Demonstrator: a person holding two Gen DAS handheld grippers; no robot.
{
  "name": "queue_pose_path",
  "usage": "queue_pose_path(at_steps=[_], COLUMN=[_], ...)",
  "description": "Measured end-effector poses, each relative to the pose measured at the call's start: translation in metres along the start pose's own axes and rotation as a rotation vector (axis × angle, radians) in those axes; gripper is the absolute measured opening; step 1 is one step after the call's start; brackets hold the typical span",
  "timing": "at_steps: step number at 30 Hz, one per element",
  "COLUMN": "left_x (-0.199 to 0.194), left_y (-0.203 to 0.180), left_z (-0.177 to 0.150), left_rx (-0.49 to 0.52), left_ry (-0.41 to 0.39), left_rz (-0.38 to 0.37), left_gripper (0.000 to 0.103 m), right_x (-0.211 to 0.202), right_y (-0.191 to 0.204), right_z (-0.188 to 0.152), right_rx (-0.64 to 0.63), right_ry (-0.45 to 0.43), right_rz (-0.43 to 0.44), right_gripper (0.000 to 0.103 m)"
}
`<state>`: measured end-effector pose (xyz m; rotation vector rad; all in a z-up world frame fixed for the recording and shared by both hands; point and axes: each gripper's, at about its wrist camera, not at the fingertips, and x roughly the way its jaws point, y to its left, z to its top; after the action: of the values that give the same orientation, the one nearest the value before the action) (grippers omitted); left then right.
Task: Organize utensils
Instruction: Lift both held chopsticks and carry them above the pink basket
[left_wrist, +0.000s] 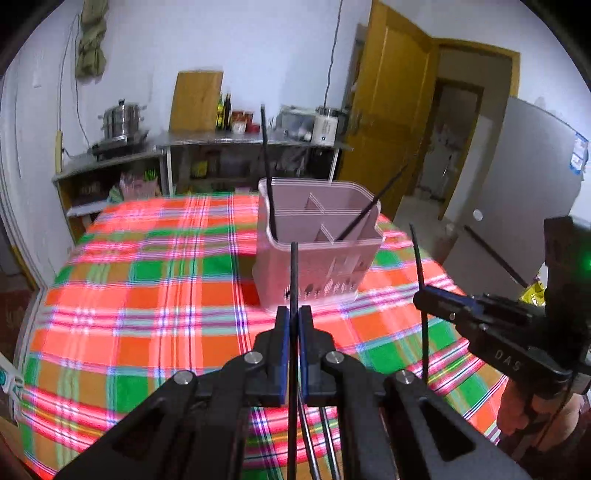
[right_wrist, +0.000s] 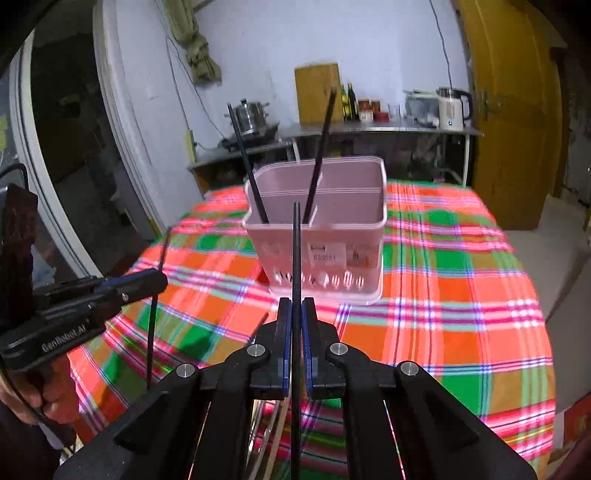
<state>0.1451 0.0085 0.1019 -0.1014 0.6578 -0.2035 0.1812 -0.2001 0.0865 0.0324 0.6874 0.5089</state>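
Observation:
A pink utensil holder (left_wrist: 317, 243) (right_wrist: 325, 236) with dividers stands on the plaid tablecloth (left_wrist: 147, 295) (right_wrist: 461, 295). Two black chopsticks (left_wrist: 266, 166) (right_wrist: 319, 155) lean inside it. My left gripper (left_wrist: 294, 314) (right_wrist: 157, 282) is shut on a black chopstick (left_wrist: 294, 273) that stands upright between its pads, held above the cloth in front of the holder. My right gripper (right_wrist: 296, 306) (left_wrist: 421, 295) is shut on another black chopstick (right_wrist: 296, 251) (left_wrist: 419, 258), also upright. The two grippers hang side by side, left of one another, both short of the holder.
Metal utensil handles (left_wrist: 314, 443) lie on the cloth under the left gripper, partly hidden. Behind the table stand steel counters (left_wrist: 221, 138) with a pot (left_wrist: 120, 120), bottles and a kettle (right_wrist: 452, 107). A yellow door (left_wrist: 391, 110) stands open at the right; a hand (right_wrist: 22, 398) holds the left gripper.

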Motion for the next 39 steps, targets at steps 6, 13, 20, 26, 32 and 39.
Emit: queue_pose_path(at_steps=[6, 13, 20, 26, 32, 39], left_x=[-0.018, -0.023, -0.03, -0.032, -0.035, -0.034], left_y=[-0.002, 0.001, 0.001, 0.0, 0.002, 0.003], left_z=[0.018, 0.021, 0.019, 0.031, 0.053, 0.083], left_rx=[0.014, 0.005, 0.009, 0.011, -0.009, -0.033], left_ry=[-0.056, -0.072, -0.055, -0.037, -0.072, -0.11], left_rz=[-0.005, -0.011, -0.019, -0.028, -0.044, -0.061], left_gripper=[0.005, 0.005, 0.005, 0.005, 0.005, 0.005], right_x=[-0.023, -0.038, -0.044, -0.05, -0.055, -0.052], right_y=[-0.001, -0.004, -0.002, -0.001, 0.003, -0.002], right_z=[0.013, 0.016, 0.012, 0.018, 0.031, 0.049], right_rx=[0.003, 0.017, 0.015, 0.01, 0.011, 0.041], right_ry=[-0.065, -0.106, -0.105, -0.126, -0.164, -0.203], right_rz=[-0.009, -0.016, -0.02, -0.012, 0.0, 0.019], right_gripper=[0.005, 0.005, 0.005, 0.005, 0.005, 0.005])
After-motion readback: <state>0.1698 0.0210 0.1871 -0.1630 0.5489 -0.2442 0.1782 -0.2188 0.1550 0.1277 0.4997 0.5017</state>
